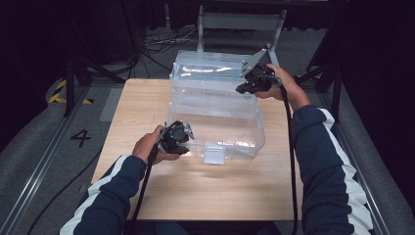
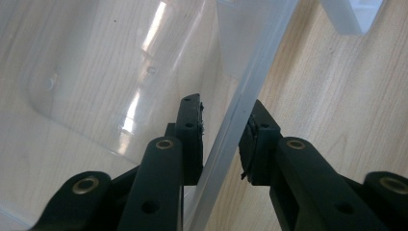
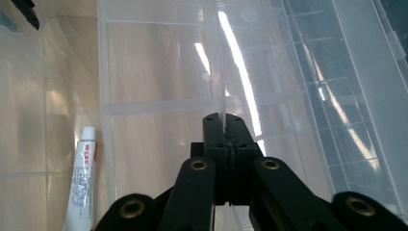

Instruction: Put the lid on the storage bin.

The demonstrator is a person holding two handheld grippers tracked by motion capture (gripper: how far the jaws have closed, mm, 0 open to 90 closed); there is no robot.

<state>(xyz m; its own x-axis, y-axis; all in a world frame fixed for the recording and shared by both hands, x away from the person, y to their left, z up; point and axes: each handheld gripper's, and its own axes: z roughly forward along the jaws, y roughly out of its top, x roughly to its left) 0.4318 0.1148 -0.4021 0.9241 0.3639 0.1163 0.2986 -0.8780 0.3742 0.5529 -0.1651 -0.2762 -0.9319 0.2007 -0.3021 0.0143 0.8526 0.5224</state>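
A large clear plastic box (image 1: 215,122) stands on the wooden table (image 1: 195,191), with its ribbed lid (image 1: 210,63) swung up at the back. My left gripper (image 1: 183,134) sits at the box's near left corner. In the left gripper view its jaws (image 2: 223,108) straddle the thick rim (image 2: 231,130), one pad inside and one outside, both against it. My right gripper (image 1: 244,87) is at the box's far right top. It (image 3: 223,118) is shut on a thin clear wall (image 3: 216,72) of a compartment tray. A white tube (image 3: 82,178) lies below, seen through the plastic.
A clear latch tab (image 1: 214,154) hangs at the box's front. A grey metal frame (image 1: 240,22) and cables lie on the floor behind the table. A "4" (image 1: 80,137) is marked on the floor at the left. Bare tabletop spreads in front of the box.
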